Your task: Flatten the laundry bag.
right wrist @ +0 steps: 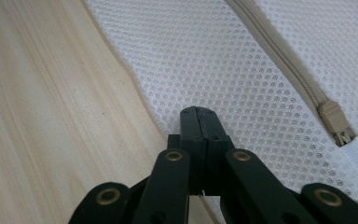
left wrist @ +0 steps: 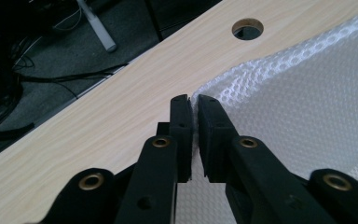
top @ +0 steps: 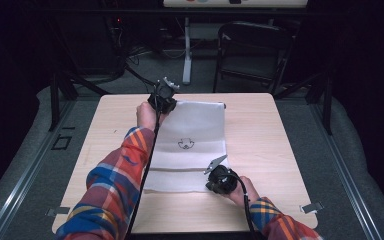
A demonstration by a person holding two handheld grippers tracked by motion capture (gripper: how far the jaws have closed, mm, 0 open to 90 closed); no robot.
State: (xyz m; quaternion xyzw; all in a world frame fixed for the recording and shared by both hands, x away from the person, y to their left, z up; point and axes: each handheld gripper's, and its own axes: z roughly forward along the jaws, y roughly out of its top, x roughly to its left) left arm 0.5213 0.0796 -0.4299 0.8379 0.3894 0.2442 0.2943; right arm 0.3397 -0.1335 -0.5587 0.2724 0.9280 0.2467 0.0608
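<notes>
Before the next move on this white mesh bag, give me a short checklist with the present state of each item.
1. Left gripper on the bag's far corner: a fold of mesh sits between its jaws with a thin gap showing; whether the pads press it, cannot tell.
2. Right gripper closed on the near edge: jaws together over the mesh; whether fabric is pinched, cannot tell.
3. White mesh bag lying flat on the table: mostly ok, far corner is puckered.
4. Zipper pull clear of the right gripper: ok, it lies off to one side.
5. Bag fully on the tabletop: ok.
6. Hole in the table clear of the fabric: ok.
</notes>
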